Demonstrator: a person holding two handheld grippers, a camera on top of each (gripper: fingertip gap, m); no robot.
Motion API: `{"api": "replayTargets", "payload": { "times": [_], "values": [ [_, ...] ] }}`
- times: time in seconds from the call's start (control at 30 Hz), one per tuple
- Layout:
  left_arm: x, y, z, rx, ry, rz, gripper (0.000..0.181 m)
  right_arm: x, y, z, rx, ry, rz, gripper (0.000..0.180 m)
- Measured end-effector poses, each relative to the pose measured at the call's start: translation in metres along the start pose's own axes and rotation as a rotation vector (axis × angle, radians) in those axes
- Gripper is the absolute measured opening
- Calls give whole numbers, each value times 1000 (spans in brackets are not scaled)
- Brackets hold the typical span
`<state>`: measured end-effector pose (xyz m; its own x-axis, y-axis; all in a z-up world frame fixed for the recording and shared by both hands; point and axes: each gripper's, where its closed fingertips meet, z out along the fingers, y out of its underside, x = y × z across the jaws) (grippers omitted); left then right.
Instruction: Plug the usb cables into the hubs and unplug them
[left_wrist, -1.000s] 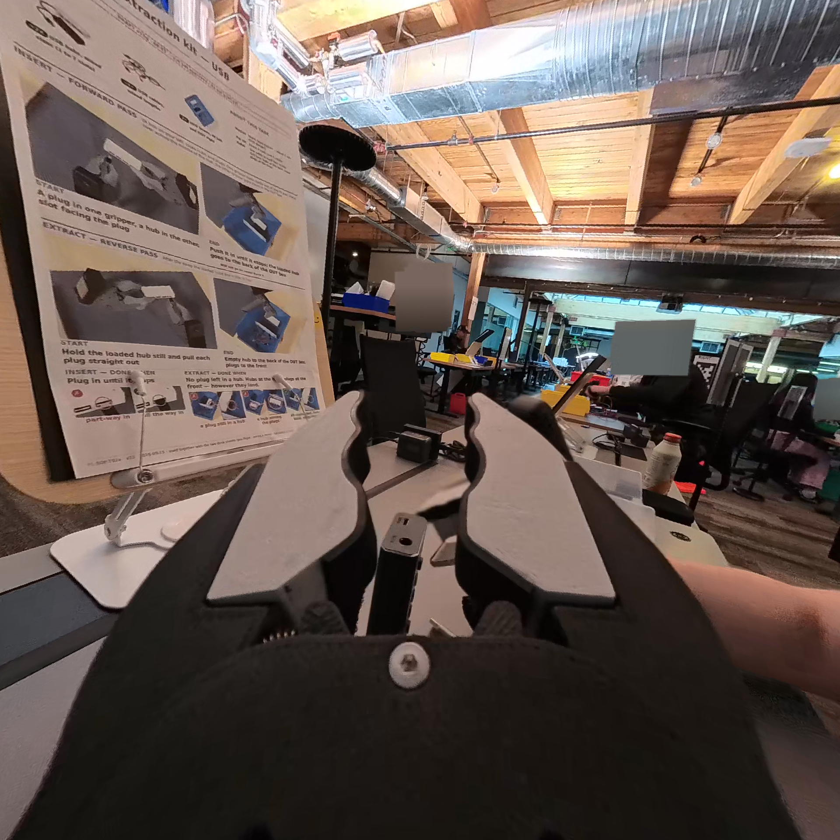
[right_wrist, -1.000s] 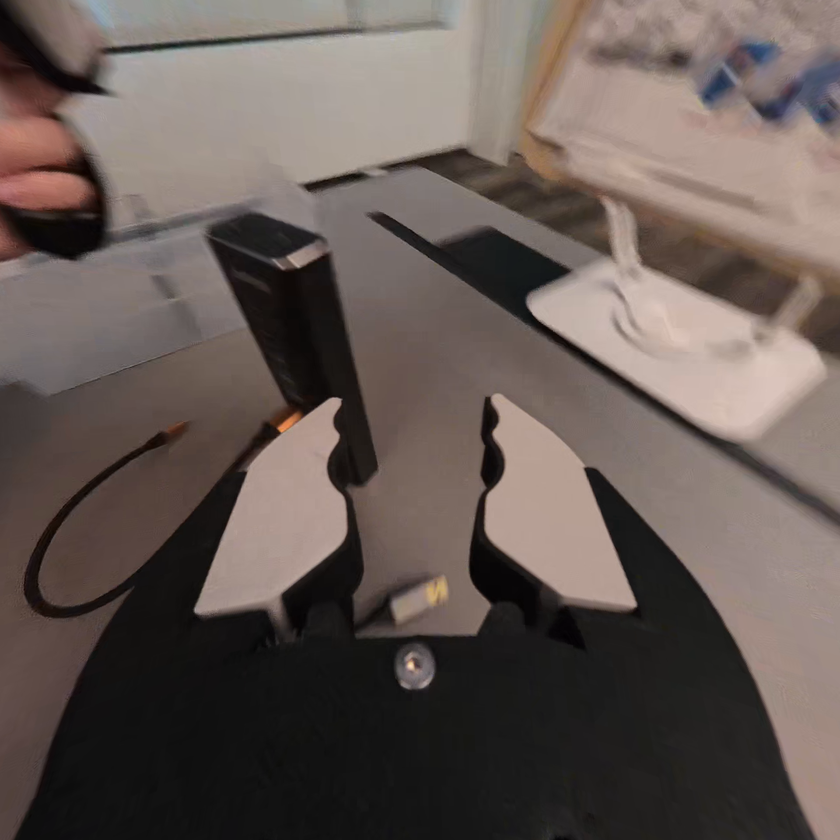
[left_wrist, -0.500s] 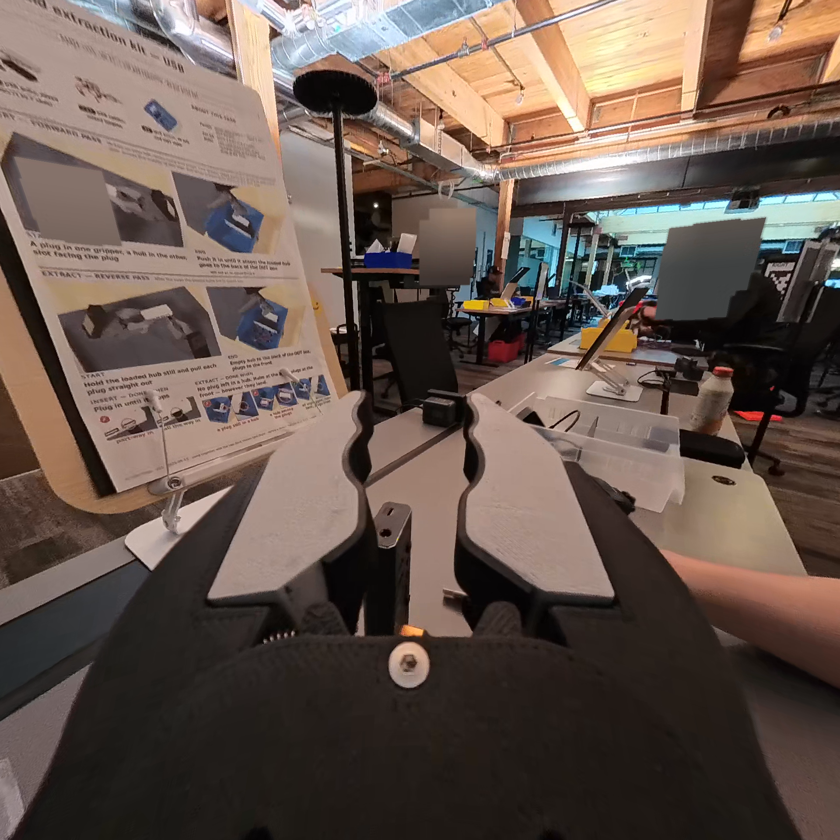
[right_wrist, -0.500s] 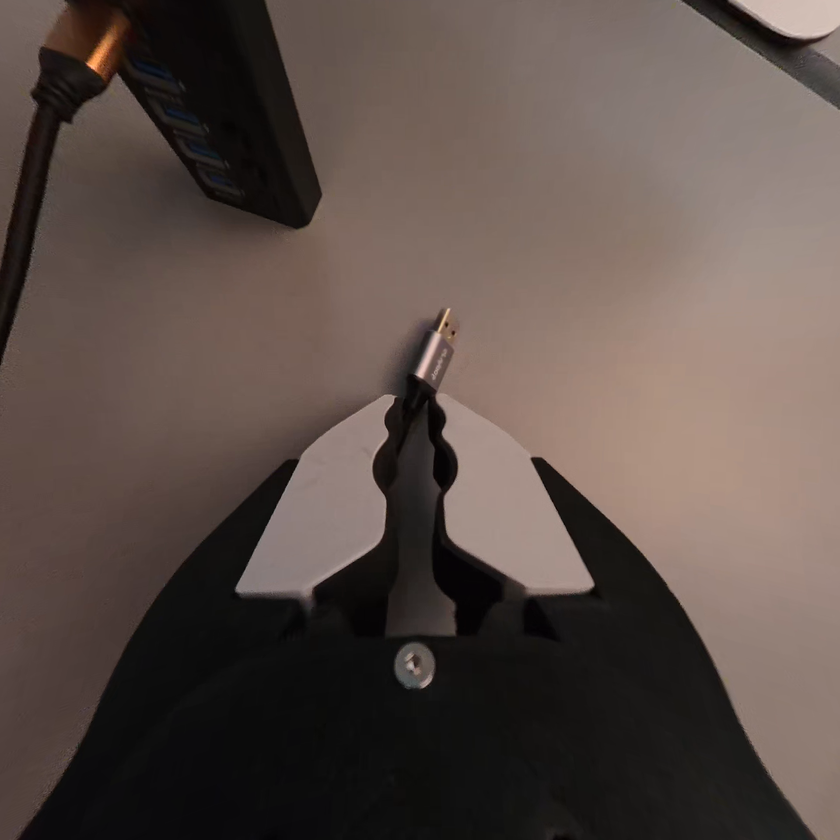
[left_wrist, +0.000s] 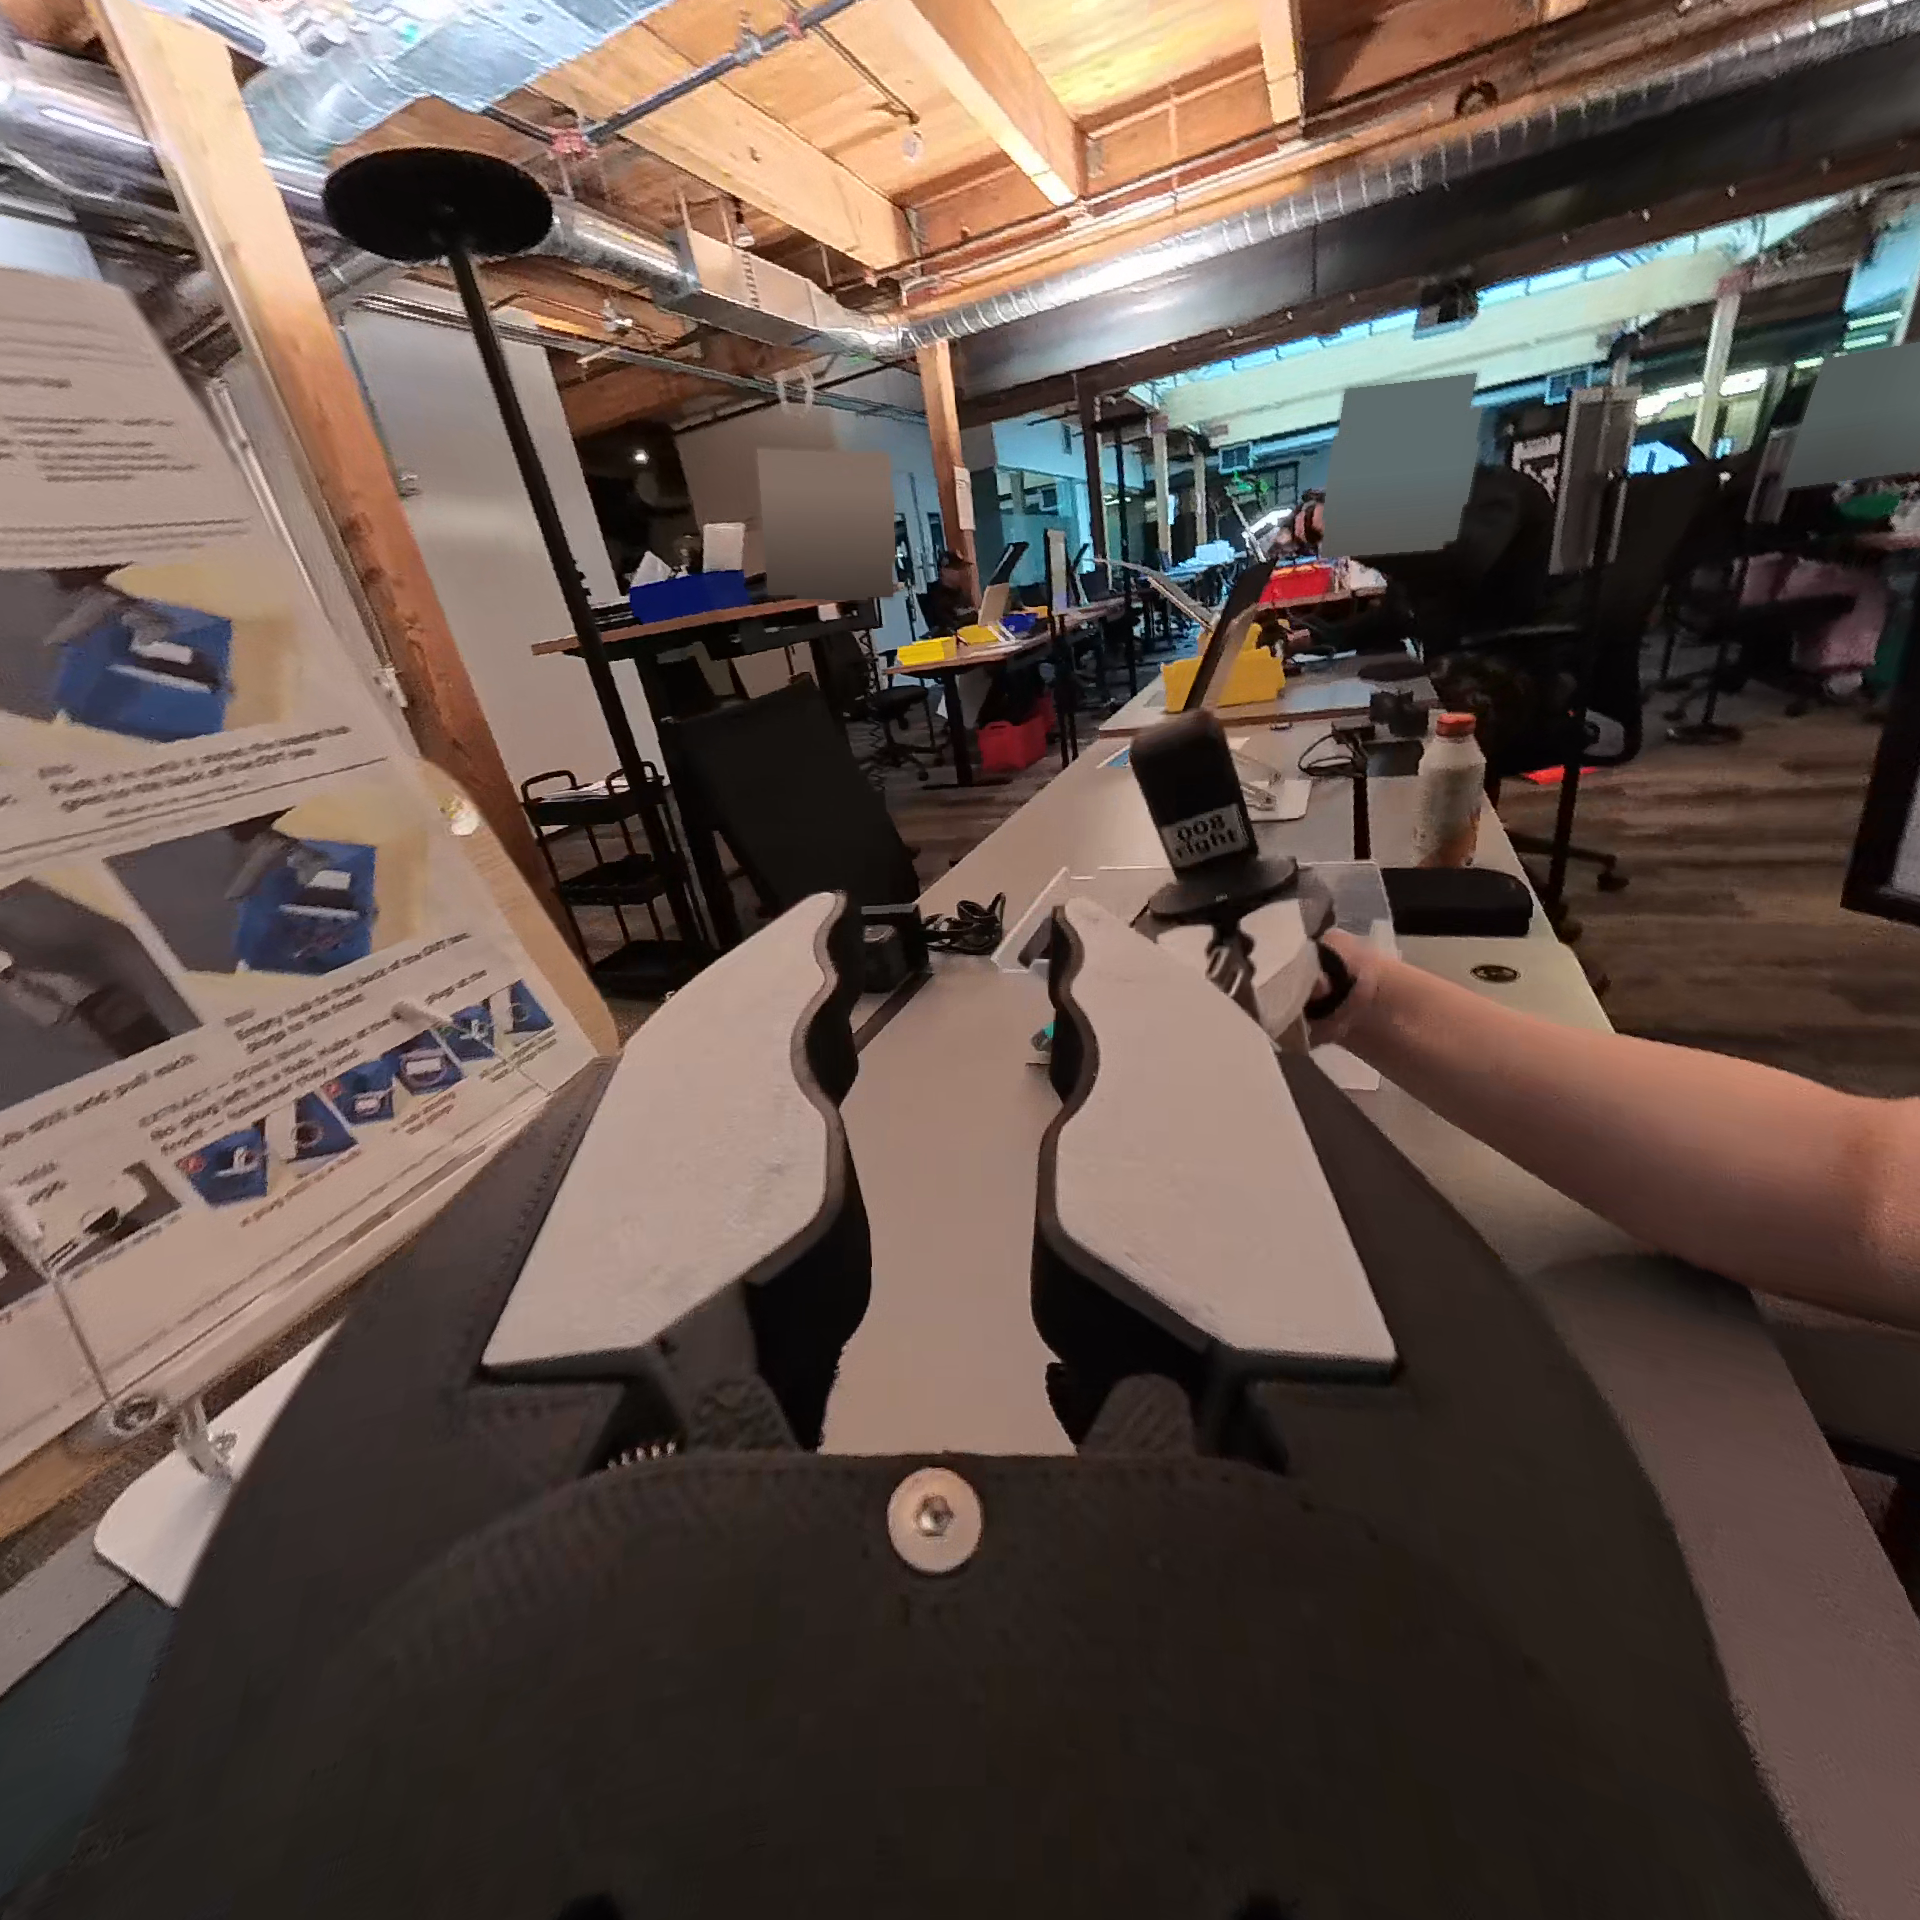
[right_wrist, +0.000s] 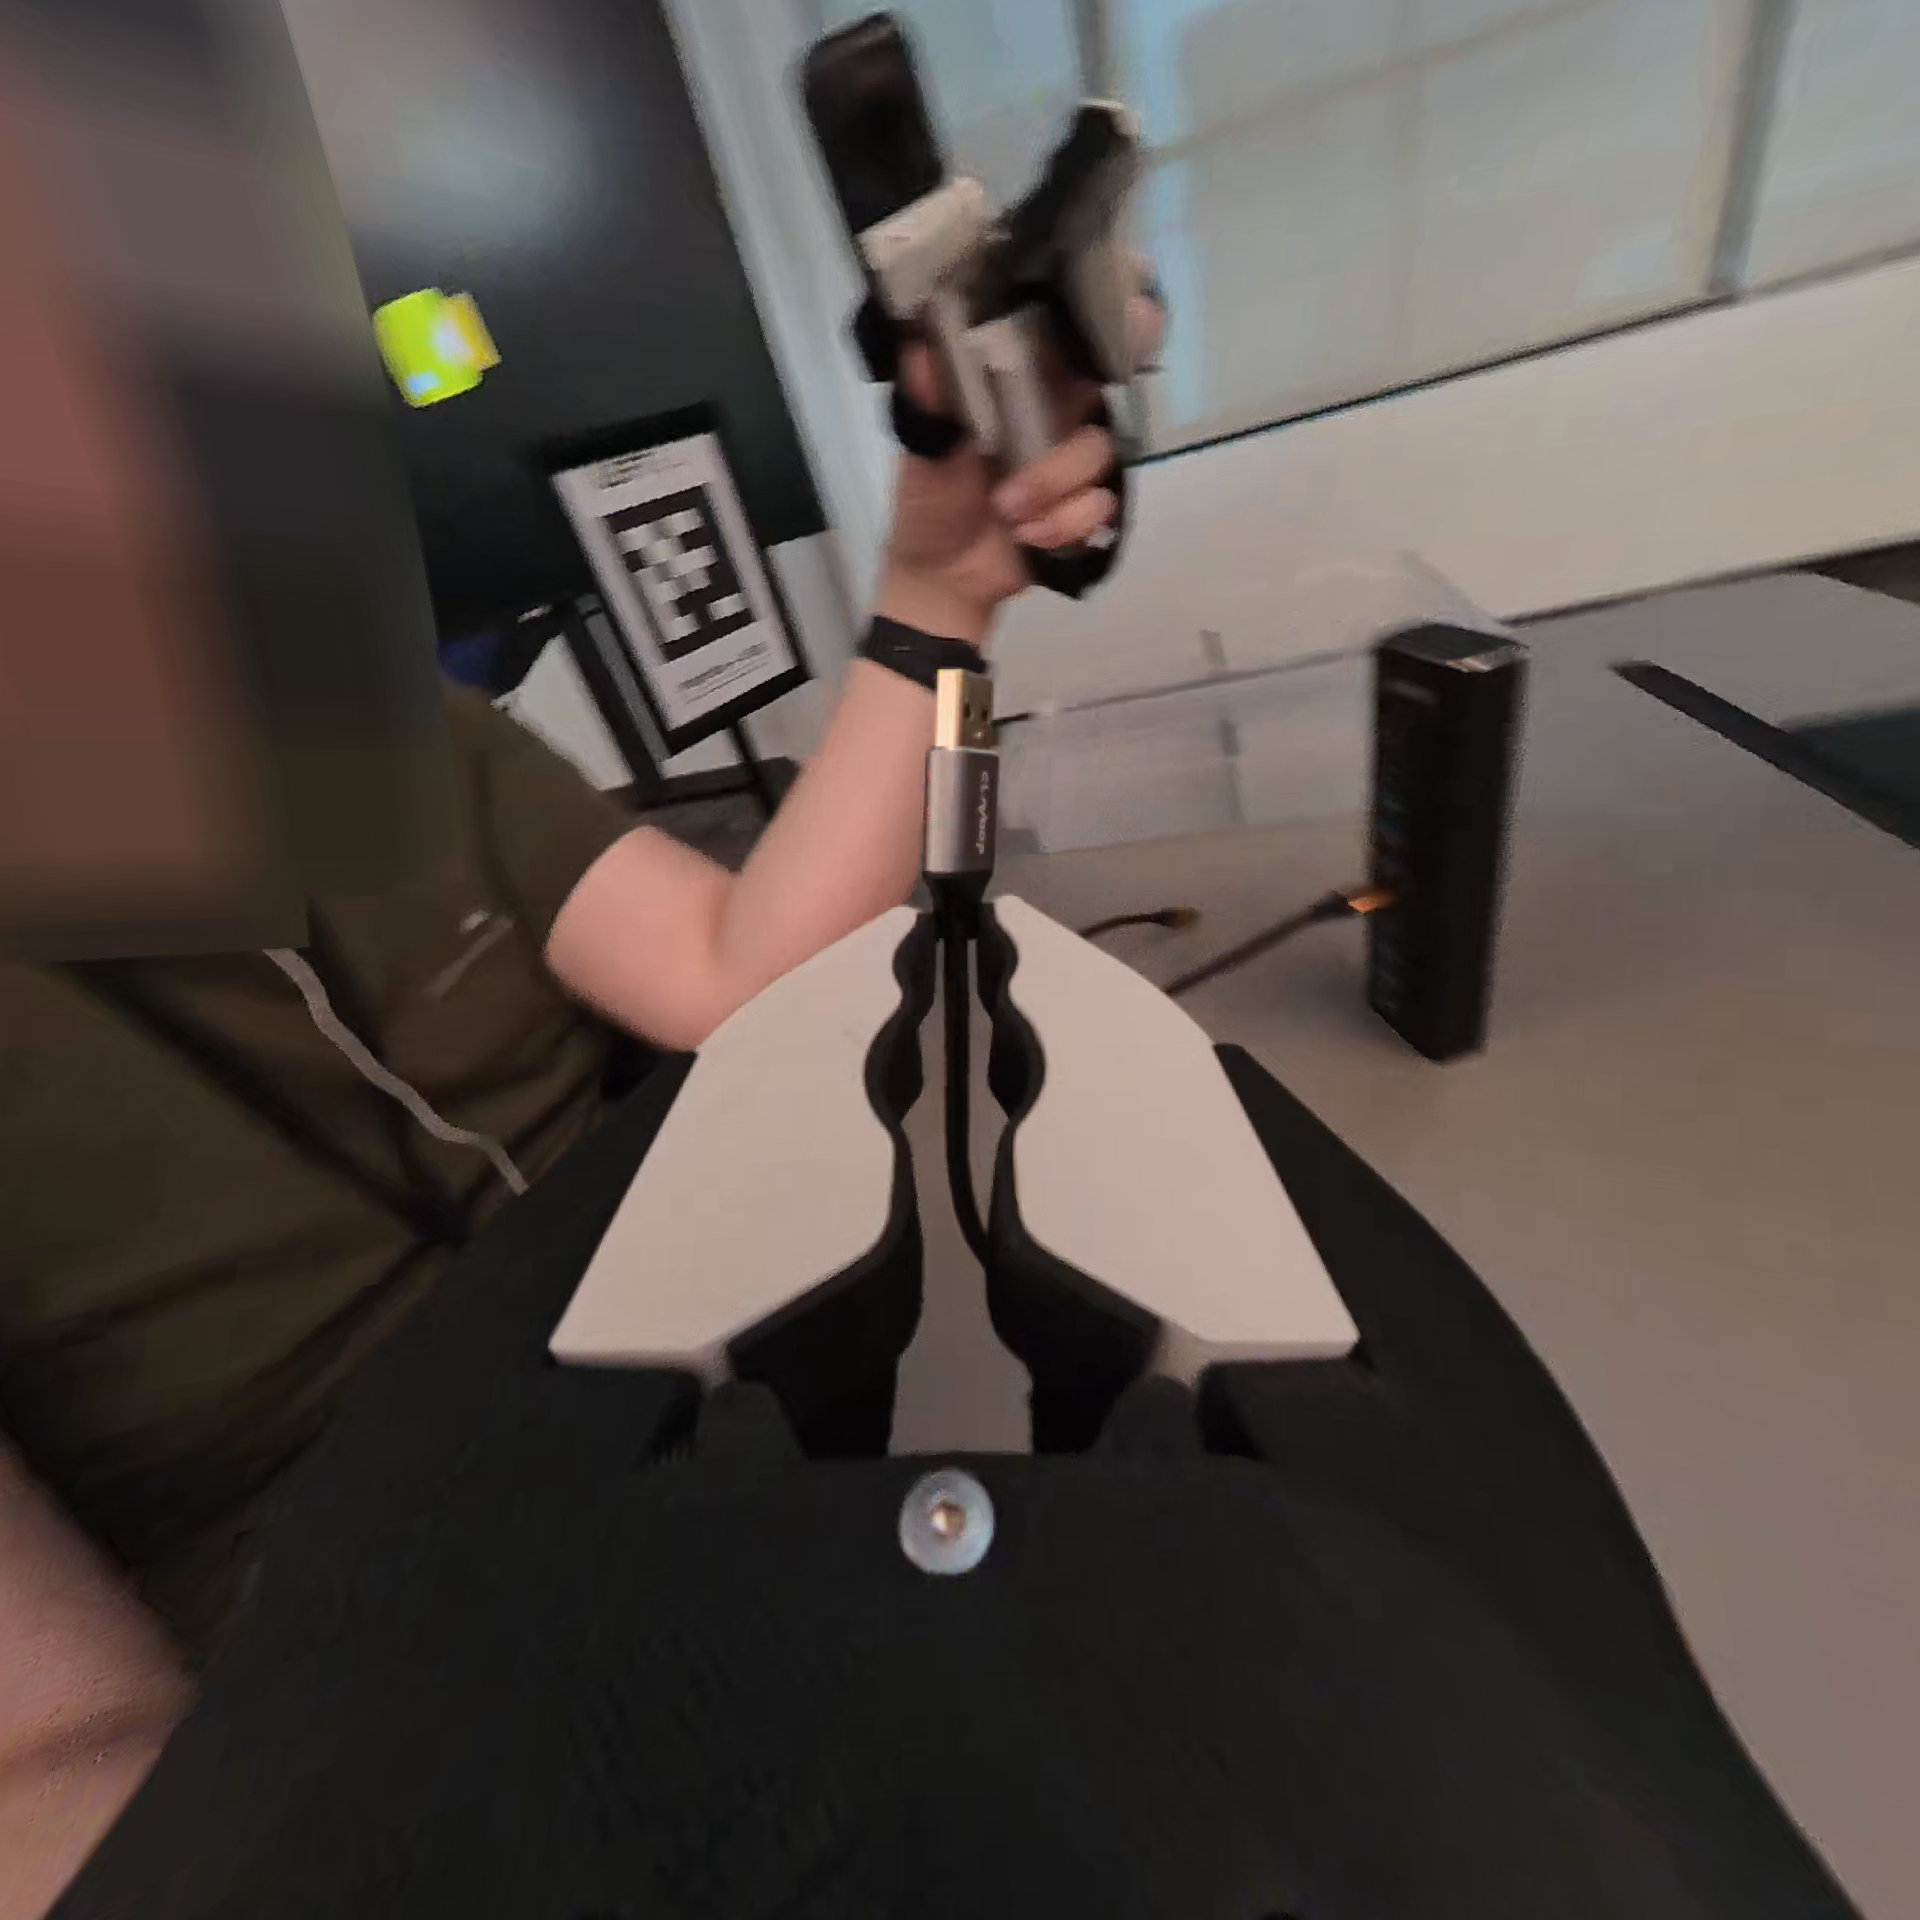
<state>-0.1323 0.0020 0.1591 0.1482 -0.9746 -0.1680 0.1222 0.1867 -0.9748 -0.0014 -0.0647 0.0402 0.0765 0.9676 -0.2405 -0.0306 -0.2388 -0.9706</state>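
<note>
Cable in hand, nothing plugged yet
Right gripper (right_wrist: 954, 914) clamps the usb cable (right_wrist: 961, 805) — left gripper (left_wrist: 940, 977) gapes empty; hub (right_wrist: 1439, 842) stands apart, waiting.

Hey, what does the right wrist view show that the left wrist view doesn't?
Only the right wrist view shows the right tool shut on a USB cable, plug pointing up, and a black hub standing upright on the table with an orange-tipped cable plugged in. Only the left wrist view shows the instruction sheet on its stand, the open-plan office behind, and the left tool open with nothing in it. Both show the grey table and the other tool held up in a hand.
</note>
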Motion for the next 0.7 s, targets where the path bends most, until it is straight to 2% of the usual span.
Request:
{"api": "replayTargets", "payload": {
  "times": [0.13, 0.23, 0.5, 0.7],
  "values": [
    [12, -12, 1, 28, 17, 22, 32, -28, -13, 3, -61, -183, -120, 8],
    [17, -21, -4, 61, 25, 24, 30, -36, -17, 7, -128, -236, -188, 8],
    [21, -30, -6, 62, -13, 42, 30, -37, -30, 0, -137, -211, -275, 8],
    [46, -29, 15, 15, 69, 59, 33, -37, -33, -5, -131, -199, -304, 8]
  ]
}}
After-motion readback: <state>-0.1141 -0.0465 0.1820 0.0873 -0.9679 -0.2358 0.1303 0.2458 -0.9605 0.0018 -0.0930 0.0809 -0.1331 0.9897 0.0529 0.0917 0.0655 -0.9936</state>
